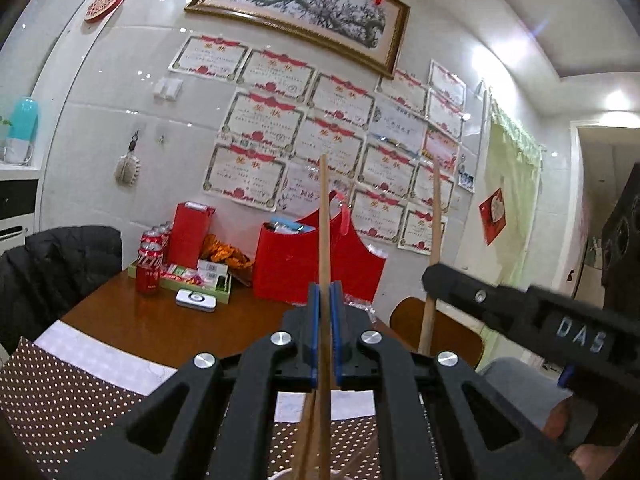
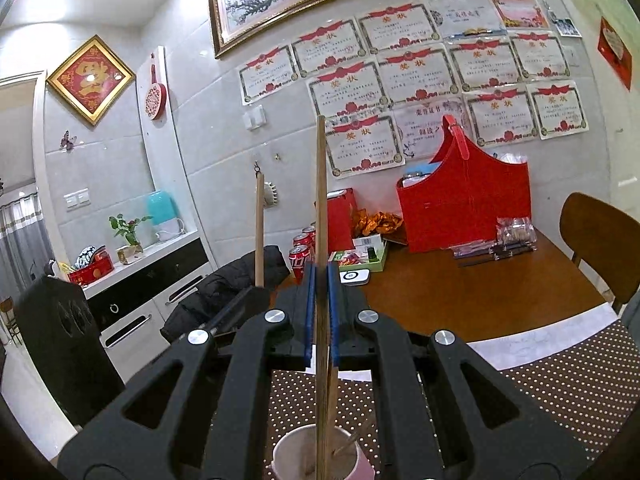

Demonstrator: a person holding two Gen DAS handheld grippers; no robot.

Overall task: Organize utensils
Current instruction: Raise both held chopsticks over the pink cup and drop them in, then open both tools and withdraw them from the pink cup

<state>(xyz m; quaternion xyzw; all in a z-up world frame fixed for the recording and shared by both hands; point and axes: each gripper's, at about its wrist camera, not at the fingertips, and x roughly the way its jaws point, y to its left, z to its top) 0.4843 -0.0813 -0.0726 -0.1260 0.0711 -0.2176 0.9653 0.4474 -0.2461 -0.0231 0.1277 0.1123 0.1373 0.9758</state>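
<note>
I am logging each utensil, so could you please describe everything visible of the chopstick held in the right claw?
The chopstick is one slim, straight, pale wooden stick, plain and unmarked. It stands near upright, clamped between the blue pads of the right claw, which is shut on it. Its lower end points into a white cup holding other sticks; whether it touches them is unclear.

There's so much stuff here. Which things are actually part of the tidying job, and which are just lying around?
In the job: left gripper with its chopstick; right gripper with its chopstick; cup below.

Lying about: cola cans, red bag, white tin, black jacket.
</note>
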